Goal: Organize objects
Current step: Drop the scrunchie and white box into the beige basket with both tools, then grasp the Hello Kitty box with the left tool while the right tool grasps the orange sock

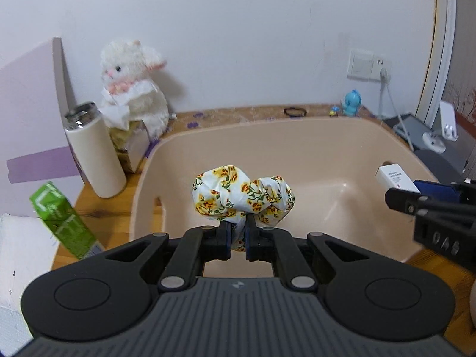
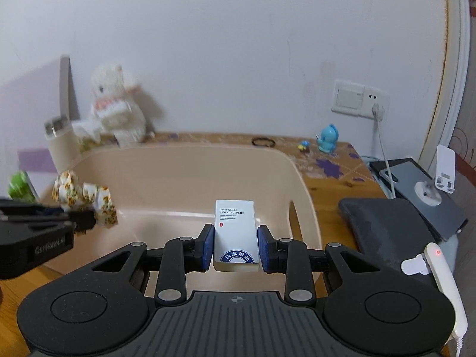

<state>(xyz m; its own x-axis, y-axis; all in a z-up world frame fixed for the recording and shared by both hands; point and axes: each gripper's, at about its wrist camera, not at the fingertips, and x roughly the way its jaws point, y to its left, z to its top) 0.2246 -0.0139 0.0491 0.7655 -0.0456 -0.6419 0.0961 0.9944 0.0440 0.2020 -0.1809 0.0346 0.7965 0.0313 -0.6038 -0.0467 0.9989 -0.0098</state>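
Observation:
My left gripper [image 1: 237, 238] is shut on a floral scrunchie [image 1: 242, 195] of white cloth with yellow flowers, held above the near part of a beige plastic basin [image 1: 297, 131]. My right gripper [image 2: 236, 248] is shut on a small white hotel-supplies box [image 2: 235, 232], held over the basin's near right part [image 2: 297, 178]. The scrunchie [image 2: 84, 197] and the left gripper show at the left of the right wrist view. The white box [image 1: 394, 177] and the right gripper show at the right of the left wrist view.
A white thermos [image 1: 95, 154], a green carton [image 1: 64, 220], a tissue box [image 1: 131, 142] and a plush bunny [image 1: 134, 86] stand left of the basin. A black hair tie [image 2: 263, 142], a blue figurine [image 2: 328, 138] and a tiny toy [image 2: 304, 145] lie behind. Dark pad and tablet [image 2: 416, 184] at right.

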